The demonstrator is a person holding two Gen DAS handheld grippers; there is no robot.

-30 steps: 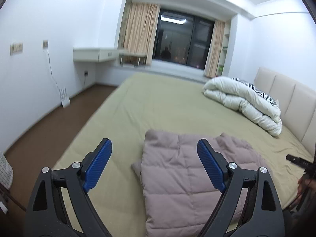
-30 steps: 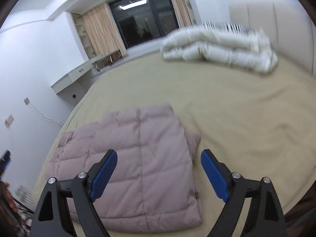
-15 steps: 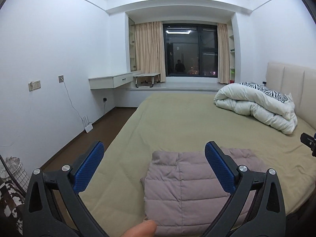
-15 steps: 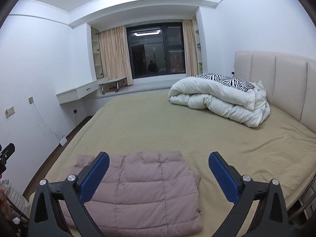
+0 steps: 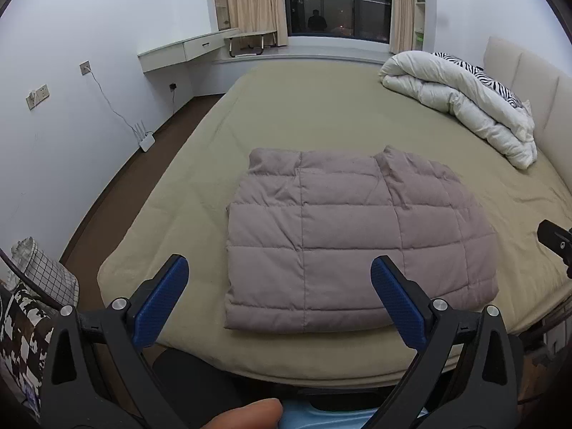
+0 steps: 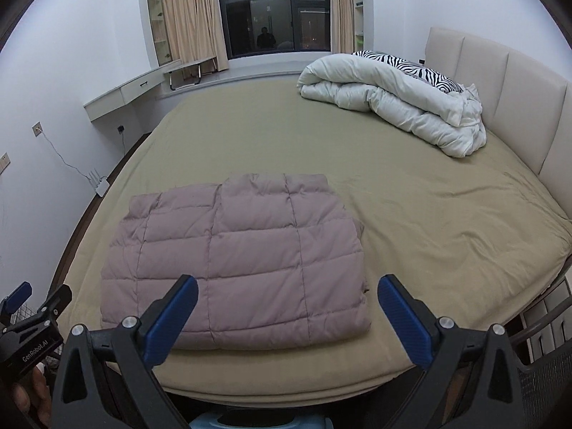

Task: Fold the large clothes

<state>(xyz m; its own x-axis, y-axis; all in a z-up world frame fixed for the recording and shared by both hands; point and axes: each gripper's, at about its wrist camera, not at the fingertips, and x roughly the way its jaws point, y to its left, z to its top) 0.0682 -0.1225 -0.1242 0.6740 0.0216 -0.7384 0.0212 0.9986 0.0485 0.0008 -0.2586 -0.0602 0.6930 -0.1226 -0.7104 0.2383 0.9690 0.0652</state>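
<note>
A mauve quilted down jacket [image 5: 354,236] lies folded into a flat rectangle near the front edge of the olive-green bed [image 5: 321,114]; it also shows in the right wrist view [image 6: 236,261]. My left gripper [image 5: 279,300] is open and empty, held back from the bed above its front edge. My right gripper [image 6: 286,318] is open and empty, also above the front edge, in front of the jacket. Neither touches the jacket. The left gripper's body shows at the left edge of the right wrist view [image 6: 25,321].
A rolled white duvet [image 6: 393,103] with a zebra-print pillow [image 6: 404,62] lies at the far right by the beige headboard [image 6: 500,82]. A checked basket [image 5: 43,275] stands on the floor at left. A wall desk [image 5: 182,50] and a router [image 5: 144,139] stand along the left wall.
Both grippers have pulled back from the jacket and risen, then tilted down. The folded jacket has stayed in place. Both stay open.
</note>
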